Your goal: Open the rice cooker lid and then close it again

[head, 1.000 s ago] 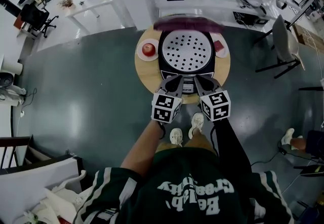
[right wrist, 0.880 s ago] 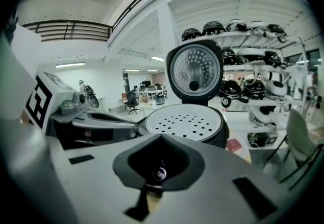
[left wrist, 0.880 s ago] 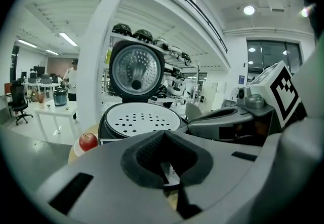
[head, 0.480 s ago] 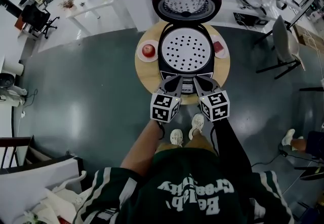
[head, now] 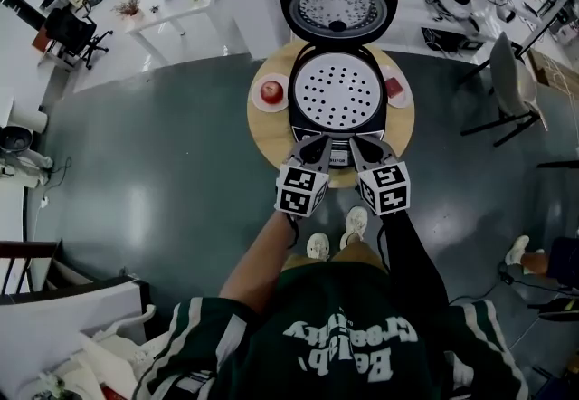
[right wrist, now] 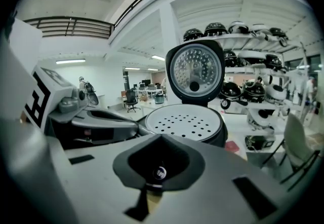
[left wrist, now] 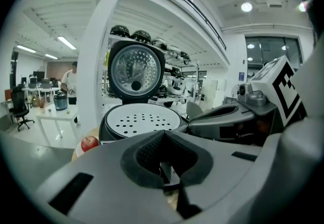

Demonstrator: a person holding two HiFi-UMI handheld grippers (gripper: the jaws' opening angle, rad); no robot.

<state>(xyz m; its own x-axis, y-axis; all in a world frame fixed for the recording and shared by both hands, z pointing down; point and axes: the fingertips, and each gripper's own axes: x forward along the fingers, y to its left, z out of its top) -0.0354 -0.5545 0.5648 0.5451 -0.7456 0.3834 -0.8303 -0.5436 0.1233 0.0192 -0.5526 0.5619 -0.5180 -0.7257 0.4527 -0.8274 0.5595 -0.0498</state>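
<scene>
The grey floor (head: 136,163) is spreading round a round wooden table (head: 267,131), and the person in a dark green shirt (head: 344,335) is standing at its near edge. White lettering is running across the shirt, upside down in the head view; the lower word seems to be reading "Bealab", while the other is not clear enough to read. The rice cooker (head: 336,131) is sitting in the middle of the table with its lid (head: 337,4) standing wide open at the back, its silver inner face showing. A white perforated plate (head: 337,89) is covering the pot's mouth. Print on the cooker's front panel is showing too small to read. The left gripper (head: 317,147) and the right gripper (head: 360,147) are hovering side by side at the cooker's front edge, each with its jaws pressed together and gripping nothing. Their marker cubes (head: 301,190) are showing black-and-white square patterns. A red apple (head: 271,90) is lying on a small white plate (head: 271,108) left of the cooker, and a small red item (head: 395,87) is lying on the table to its right.
</scene>
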